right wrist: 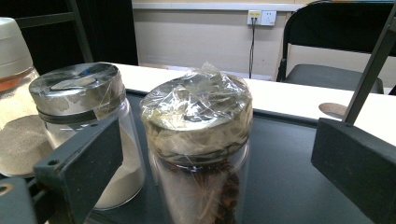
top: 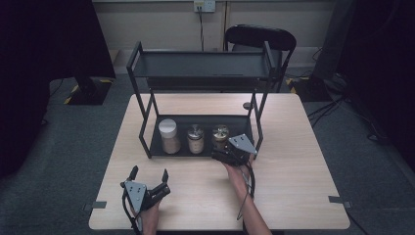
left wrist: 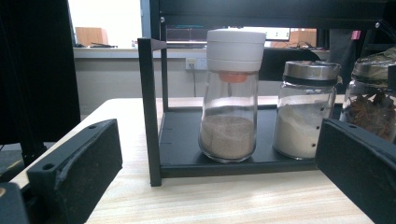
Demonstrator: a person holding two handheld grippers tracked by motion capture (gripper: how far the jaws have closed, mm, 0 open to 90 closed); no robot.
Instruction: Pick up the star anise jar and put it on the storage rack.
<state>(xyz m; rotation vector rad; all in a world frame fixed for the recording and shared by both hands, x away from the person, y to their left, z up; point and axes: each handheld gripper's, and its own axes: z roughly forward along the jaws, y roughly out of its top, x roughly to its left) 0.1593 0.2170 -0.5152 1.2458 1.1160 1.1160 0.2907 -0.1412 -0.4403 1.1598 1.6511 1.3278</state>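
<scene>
We note the right gripper reaching into the lower shelf of the black rack, jaws spread wide on either side of the wrapped jar. Seen along its own jaws, that jar stands upright between them, a gap showing on each side, so nothing is pinched yet; whether a jaw brushes the glass lower down we cannot tell. The jar's lid is covered in crinkled clear film, and dark brown pieces show through the glass below. Just beside it, past one jaw, stands a jar with a metal lid holding white powder, and beyond that the edge of the white-capped bottle with tan powder. From above we see the three containers in a row on the shelf, the wrapped jar nearest the right gripper. We record the left gripper low over the counter, well back from the rack, jaws spread and holding nothing. Ahead of it, looking along its jaws, the white-capped bottle sits straight in front on the shelf, behind the rack's corner post, with the metal-lidded jar next to it and the wrapped jar at the far edge. A dark chair stands beyond the counter, far from both grippers.
</scene>
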